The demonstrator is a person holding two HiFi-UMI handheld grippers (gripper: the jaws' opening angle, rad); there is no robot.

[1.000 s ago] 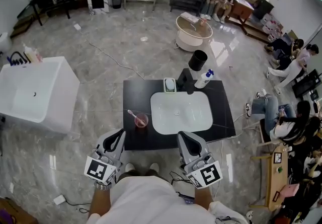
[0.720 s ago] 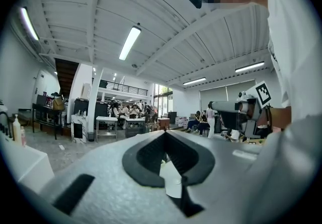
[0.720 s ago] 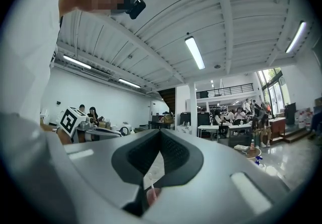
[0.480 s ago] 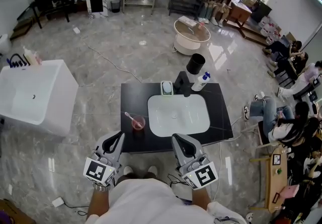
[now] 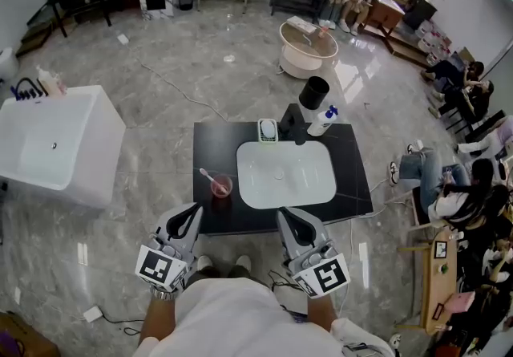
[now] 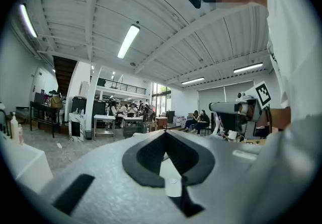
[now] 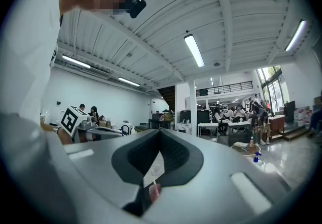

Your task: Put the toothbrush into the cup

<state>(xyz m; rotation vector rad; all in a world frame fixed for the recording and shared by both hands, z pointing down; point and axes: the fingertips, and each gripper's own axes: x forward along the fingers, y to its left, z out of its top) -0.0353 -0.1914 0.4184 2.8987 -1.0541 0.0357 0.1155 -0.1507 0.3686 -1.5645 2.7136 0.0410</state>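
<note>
A pink cup (image 5: 220,186) stands on the left part of the black table (image 5: 216,139), beside the white sink (image 5: 242,179). The toothbrush (image 5: 210,178) leans inside the cup, its handle slanting up to the left. My left gripper (image 5: 191,215) and right gripper (image 5: 288,219) are held close to my body at the table's near edge, both short of the cup and both shut with nothing in them. In the left gripper view the left gripper (image 6: 165,133) has its tips together. Below the touching tips of the right gripper (image 7: 160,131), the cup (image 7: 154,191) and toothbrush (image 7: 152,177) show through the gap.
At the back of the table stand a black faucet (image 5: 293,124), a spray bottle (image 5: 324,121) and a small white rack (image 5: 268,131). A black bin (image 5: 314,94) sits behind it. A white tub (image 5: 48,143) stands to the left. People sit to the right.
The head view has shifted slightly. Both grippers stay low near my body and shut. The toothbrush stays in the cup.
</note>
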